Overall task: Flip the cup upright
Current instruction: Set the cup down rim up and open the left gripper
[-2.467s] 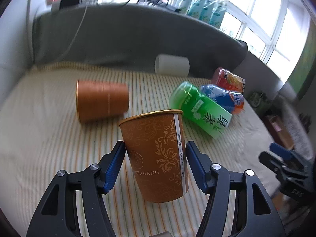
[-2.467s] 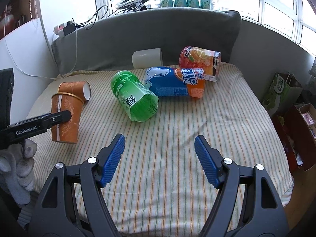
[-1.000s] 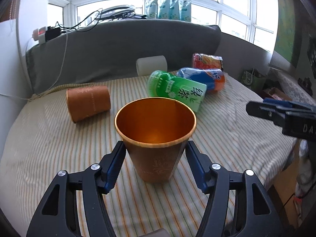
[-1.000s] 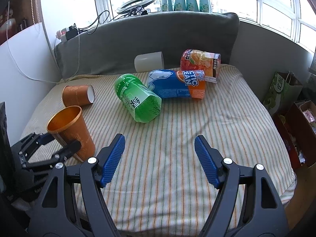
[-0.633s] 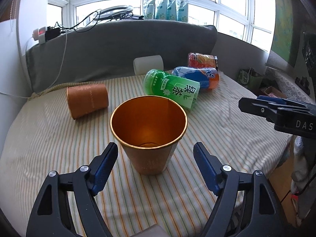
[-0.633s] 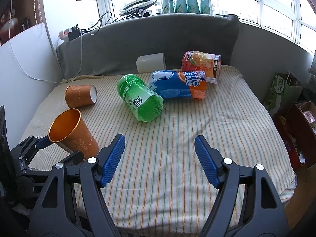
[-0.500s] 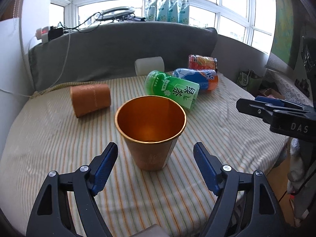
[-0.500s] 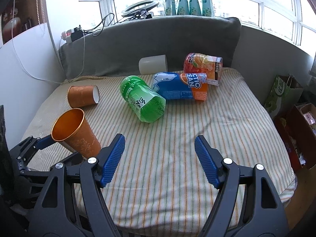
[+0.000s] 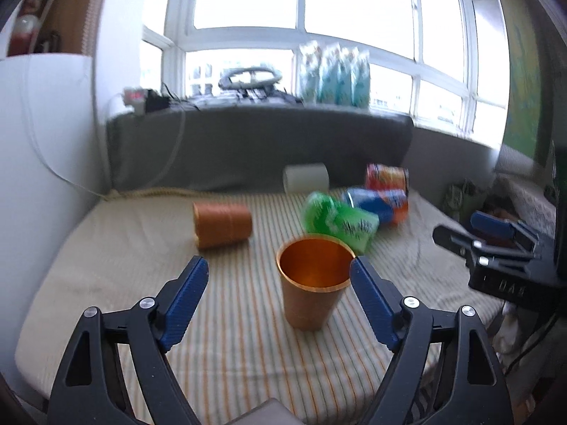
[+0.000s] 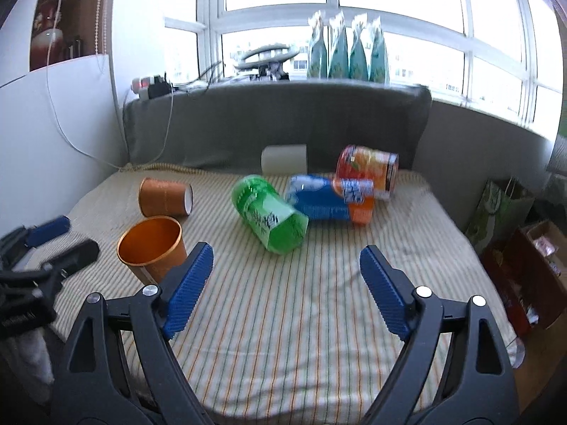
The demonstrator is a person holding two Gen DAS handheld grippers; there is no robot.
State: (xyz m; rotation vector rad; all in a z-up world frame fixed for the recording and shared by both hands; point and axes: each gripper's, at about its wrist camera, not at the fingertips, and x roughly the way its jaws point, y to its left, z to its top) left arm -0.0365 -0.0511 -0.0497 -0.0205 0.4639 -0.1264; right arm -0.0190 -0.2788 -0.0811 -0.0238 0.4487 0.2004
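1. Your left gripper (image 9: 279, 269) has its jaws spread wide and holds nothing; the upright cup (image 9: 312, 285) stands free between the blue pads, closer to the right pad, touching neither.
2. Your right gripper (image 10: 286, 260) is also spread apart with nothing between the pads, above the striped cloth (image 10: 283, 318).
3. Writing: the blue bottle (image 10: 320, 196) carries white letters on its orange band, and the green bottle (image 10: 271, 212) has white characters, but blur makes both unreadable. On the body of the right gripper in the left wrist view you can see pale letters, not clear enough to read.
4. The upright cup is a tapered paper cup, brown outside and shiny copper-orange inside, with a thin rolled rim. The second cup (image 10: 164, 196) has the same shape and lies on its side behind it, apart.
5. The orange can (image 10: 368, 170) and a white roll (image 10: 283, 159) lie on their sides near the grey backrest (image 10: 283, 124).
6. The surface is a soft cushion under cream cloth with thin orange and green stripes. Behind it, bright windows (image 10: 283, 7), four green pouches (image 10: 349, 49) on the sill, and cables at the left.
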